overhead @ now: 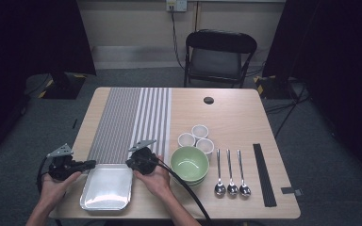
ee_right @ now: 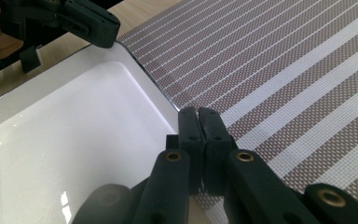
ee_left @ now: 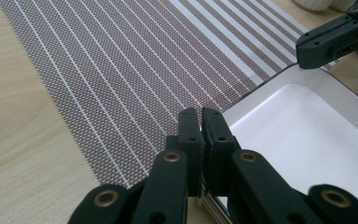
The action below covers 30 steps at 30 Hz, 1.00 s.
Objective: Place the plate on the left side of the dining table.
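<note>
Gripping the white tray (overhead: pixel 106 188) by its far rim — left tool (overhead: pixel 90 164) and right tool (overhead: pixel 131 164) both clamped on it — beside striped mat (overhead: pixel 132 122) on counter (overhead: pixel 235 122).

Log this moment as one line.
left gripper: shut on tray left rim | right gripper: shut on right rim | tray: on table, overlapping placemat

The right gripper (ee_right: pixel 199 114), jaws closed, pinches the white tray's (ee_right: pixel 74 135) rim beside the striped mat (ee_right: pixel 284 79).
</note>
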Available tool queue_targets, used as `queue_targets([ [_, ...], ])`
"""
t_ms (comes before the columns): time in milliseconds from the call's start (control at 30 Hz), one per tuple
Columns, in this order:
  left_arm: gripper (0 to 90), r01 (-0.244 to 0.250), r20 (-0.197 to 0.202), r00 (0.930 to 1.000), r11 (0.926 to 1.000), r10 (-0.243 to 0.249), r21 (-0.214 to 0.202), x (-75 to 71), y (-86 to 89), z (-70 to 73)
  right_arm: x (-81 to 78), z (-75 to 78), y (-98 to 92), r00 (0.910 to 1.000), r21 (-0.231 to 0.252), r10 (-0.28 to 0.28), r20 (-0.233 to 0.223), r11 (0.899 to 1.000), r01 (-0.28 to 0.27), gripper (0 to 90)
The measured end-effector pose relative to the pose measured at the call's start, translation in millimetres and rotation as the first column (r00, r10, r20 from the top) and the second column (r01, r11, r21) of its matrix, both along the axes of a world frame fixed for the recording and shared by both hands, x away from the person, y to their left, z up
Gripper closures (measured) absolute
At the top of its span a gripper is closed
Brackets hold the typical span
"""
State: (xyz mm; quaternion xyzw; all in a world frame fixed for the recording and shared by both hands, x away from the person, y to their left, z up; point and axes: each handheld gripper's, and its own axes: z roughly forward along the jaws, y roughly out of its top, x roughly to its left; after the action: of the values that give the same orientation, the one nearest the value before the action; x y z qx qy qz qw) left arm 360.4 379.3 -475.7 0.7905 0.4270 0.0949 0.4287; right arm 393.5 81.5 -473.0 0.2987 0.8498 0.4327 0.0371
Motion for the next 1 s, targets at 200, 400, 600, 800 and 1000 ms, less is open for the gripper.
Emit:
queue_targets([
  [200,88.0,0.012,0.002,0.9999,0.9999,-0.012,-0.004,1.0,-1.3,0.5,0.5,5.8,2.3,0.9998,0.025,0.020,0.006,0.999,-0.020,90.0],
  [400,88.2,0.013,0.003,0.9999,0.9999,-0.013,-0.009,0.9,-0.5,0.1,0.7,0.5,-1.9,1.0000,0.022,-0.002,0.002,1.000,0.002,87.9],
  [600,88.2,0.009,0.000,1.0000,0.9999,-0.009,-0.014,0.7,-0.6,0.1,-1.0,-1.8,-3.1,1.0000,0.003,-0.001,-0.007,1.000,0.001,89.0],
  [800,88.3,0.000,0.010,1.0000,0.9998,0.000,-0.019,0.0,-0.1,2.0,-1.1,-1.4,-3.1,0.9999,0.014,-0.013,-0.010,1.000,0.014,89.3],
  [1000,88.2,-0.008,0.030,0.9995,0.9992,0.009,-0.039,-0.5,1.0,5.8,-2.2,3.4,-4.2,0.9991,0.050,-0.036,0.022,0.998,0.035,90.0],
])
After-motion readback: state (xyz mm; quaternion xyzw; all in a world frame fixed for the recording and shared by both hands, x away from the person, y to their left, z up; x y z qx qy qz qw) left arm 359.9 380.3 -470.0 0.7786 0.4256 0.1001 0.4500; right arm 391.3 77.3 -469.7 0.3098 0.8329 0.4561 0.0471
